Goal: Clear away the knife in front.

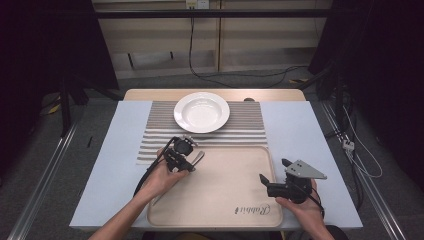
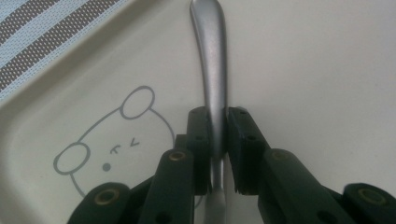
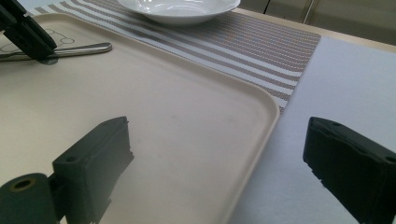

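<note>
A: High view first. Where's the utensil (image 1: 196,158)?

B: On the tray (image 1: 225,200), toward its ten o'clock corner. The left gripper (image 1: 187,162) is on it there, and the metal handle sticks out toward two o'clock of that hand. The right gripper (image 1: 274,176) hovers at the tray's three o'clock edge, well apart from the utensil. A white bowl (image 1: 201,112) sits on the striped mat (image 1: 250,125) at twelve o'clock of the tray.

A: Left gripper view?

B: The jaws stand nearly together, clamped on the utensil's (image 2: 212,70) handle, which runs straight up to twelve o'clock between them. A bear drawing (image 2: 112,144) on the tray (image 2: 303,70) lies at nine o'clock of the jaws.

A: Which kind of utensil is it?

B: I can't tell; the working end is hidden.

A: Right gripper view?

B: Its jaws are spread wide with nothing between them, one over the tray (image 3: 187,140), one over the table (image 3: 355,84). The utensil (image 3: 79,48) and left gripper (image 3: 28,32) show at ten o'clock, the bowl (image 3: 180,9) at twelve.
</note>
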`<move>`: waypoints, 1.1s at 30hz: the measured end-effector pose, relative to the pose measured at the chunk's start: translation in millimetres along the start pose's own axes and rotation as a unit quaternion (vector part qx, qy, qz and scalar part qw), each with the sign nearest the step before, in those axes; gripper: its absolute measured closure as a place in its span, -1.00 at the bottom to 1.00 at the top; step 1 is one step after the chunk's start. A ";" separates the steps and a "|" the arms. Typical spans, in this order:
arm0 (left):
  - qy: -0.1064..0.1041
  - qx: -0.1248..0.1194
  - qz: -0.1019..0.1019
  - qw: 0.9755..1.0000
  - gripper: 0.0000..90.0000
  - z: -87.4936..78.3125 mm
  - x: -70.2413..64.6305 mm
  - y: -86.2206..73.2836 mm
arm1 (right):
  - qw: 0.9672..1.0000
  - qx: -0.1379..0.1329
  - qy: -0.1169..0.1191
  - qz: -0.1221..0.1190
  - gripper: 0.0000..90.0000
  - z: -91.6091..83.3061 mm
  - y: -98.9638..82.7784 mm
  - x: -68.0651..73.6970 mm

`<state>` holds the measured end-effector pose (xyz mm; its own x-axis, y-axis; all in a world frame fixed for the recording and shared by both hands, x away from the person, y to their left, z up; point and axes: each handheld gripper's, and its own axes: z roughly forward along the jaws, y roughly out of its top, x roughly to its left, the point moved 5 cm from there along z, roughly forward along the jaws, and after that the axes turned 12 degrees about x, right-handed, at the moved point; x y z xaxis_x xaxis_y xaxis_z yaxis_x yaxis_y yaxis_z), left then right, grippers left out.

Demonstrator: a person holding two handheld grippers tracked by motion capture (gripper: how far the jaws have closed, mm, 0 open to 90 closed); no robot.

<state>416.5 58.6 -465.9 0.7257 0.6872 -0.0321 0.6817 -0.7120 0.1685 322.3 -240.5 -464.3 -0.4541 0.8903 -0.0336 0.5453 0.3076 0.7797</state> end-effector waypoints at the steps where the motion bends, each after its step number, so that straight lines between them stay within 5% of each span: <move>1: -0.002 0.001 0.002 1.000 0.76 -0.1 -0.2 0.0 | 1.000 0.000 0.000 0.000 -0.82 0.0 0.0 0.2; 11: -0.014 0.000 0.011 1.000 0.75 0.0 -0.8 -3.9 | 1.000 0.001 0.003 -0.001 -0.82 -0.1 -0.3 0.7; 14: 0.004 -0.006 0.021 1.000 0.58 -0.4 0.9 -4.3 | 1.000 0.001 0.003 0.000 -0.82 -0.1 -0.4 0.6; 21: 0.012 -0.073 0.019 0.997 -0.28 -7.4 4.5 0.9 | 1.000 -0.001 0.003 -0.001 -0.82 -0.5 -0.1 0.4; 23: 0.016 -0.083 0.025 0.996 -0.35 -8.2 3.4 2.5 | 1.000 -0.001 0.003 -0.001 -0.81 -0.5 -0.1 0.2; 29: 0.000 -0.098 0.060 0.993 -0.53 -8.7 -12.2 4.7 | 1.000 -0.001 0.006 0.000 -0.81 0.1 0.0 0.2; 33: -0.048 -0.118 0.063 0.990 -0.62 -10.7 -17.3 6.4 | 1.000 -0.002 0.007 0.001 -0.81 -0.4 -0.3 -0.2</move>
<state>407.2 43.7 -453.8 0.8172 0.5696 -0.0884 0.5525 -0.7304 0.4014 322.1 -241.0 -464.3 -0.4628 0.8862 -0.0237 0.5432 0.3046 0.7824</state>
